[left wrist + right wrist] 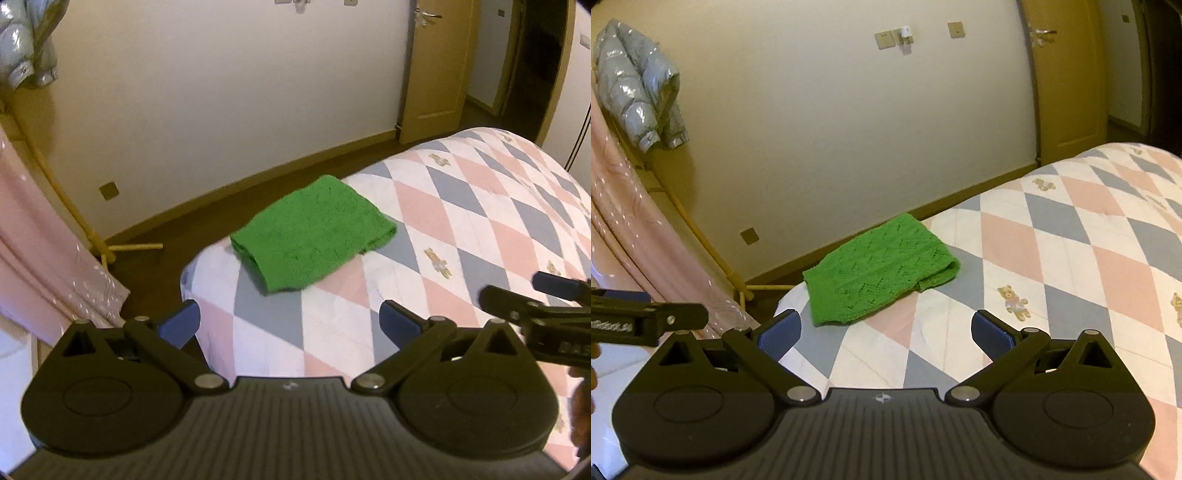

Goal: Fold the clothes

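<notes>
While both grippers hang back from the bed, the scene reads as follows.

Left wrist view, left gripper: the left gripper [290, 321] has its jaws spread wide, released, with nothing between the blue pads [400, 323].
Left wrist view, garment: the green knit garment [314, 234] lies folded into a compact rectangle at 12 o'clock from the gripper, on the near corner of the quilted bed [480, 221], well apart from the fingers.
Left wrist view, other tool: the right gripper [546, 306] enters at 3 o'clock, above the quilt and clear of the garment.

Right wrist view, right gripper: here the right gripper [886, 332] also stands released and empty.
Right wrist view, garment: the green knit garment [882, 269] sits at 12 o'clock, its doubled edge toward 2 o'clock, flat on the quilt.
Right wrist view, other tool: the left gripper [650, 319] shows at 9 o'clock; a puffer jacket [639, 85] hangs at 10 o'clock.

Step in hand: the fold looks finished or nearly so, judging by the neat layered shape.
Next move: either one more halving, which would call for both grippers to descend and pinch the near corners together, or leaving it alone.
</notes>
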